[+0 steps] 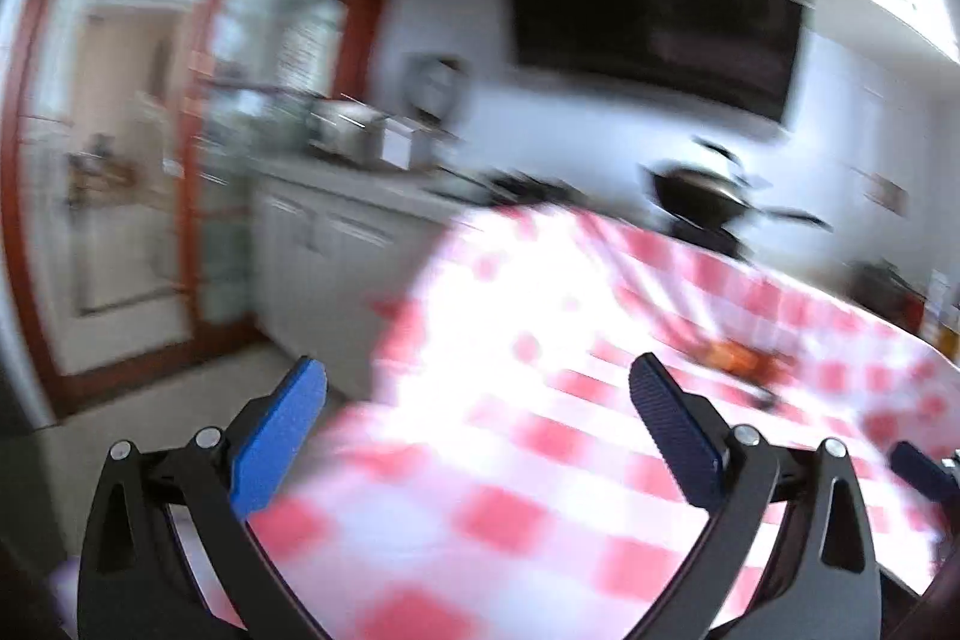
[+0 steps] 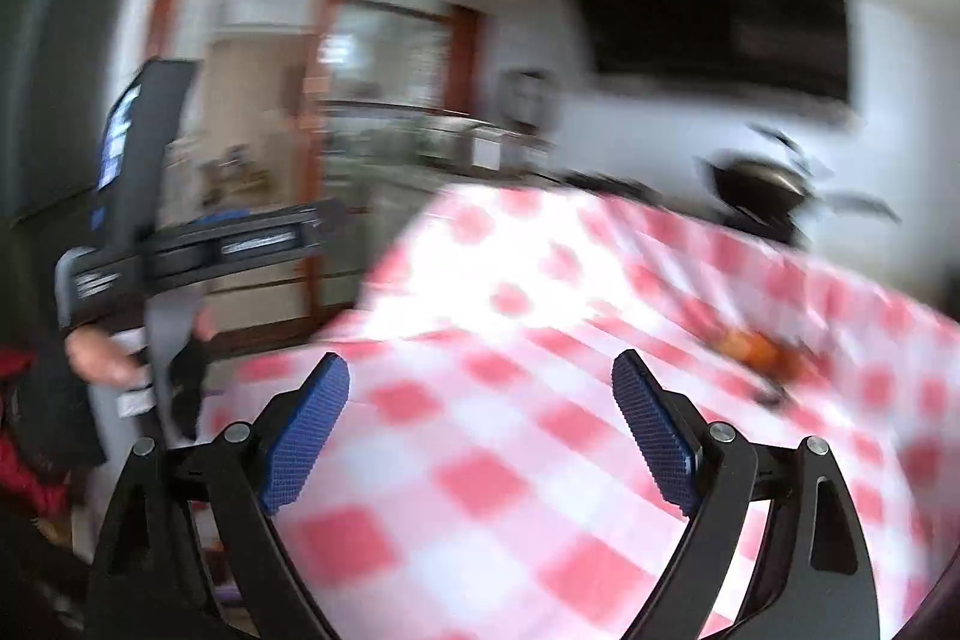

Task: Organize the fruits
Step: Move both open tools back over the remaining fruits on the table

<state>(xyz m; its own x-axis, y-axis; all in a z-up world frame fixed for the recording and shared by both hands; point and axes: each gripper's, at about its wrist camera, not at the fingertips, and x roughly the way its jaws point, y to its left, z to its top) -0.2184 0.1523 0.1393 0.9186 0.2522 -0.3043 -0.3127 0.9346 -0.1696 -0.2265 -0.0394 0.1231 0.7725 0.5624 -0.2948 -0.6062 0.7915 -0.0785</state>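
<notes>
Blue-padded fingers (image 1: pixel 282 430) (image 2: pixel 654 436) of both grippers spread wide, holding nothing, above the checkered tablecloth (image 1: pixel 540 490).

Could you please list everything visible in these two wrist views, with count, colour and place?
tablecloth: one, red and white check, covering the table ahead of both grippers
fruit: orange blur, count unclear, on the cloth to the right
range hood: one, black, on the far wall
pan: one, dark, beyond the table
door frame: one, red-brown, left
cabinets: white, below the counter
left gripper: blue pads, open, empty
right gripper: blue pads, open, empty
hand: one, far left, holding the left gripper
</notes>
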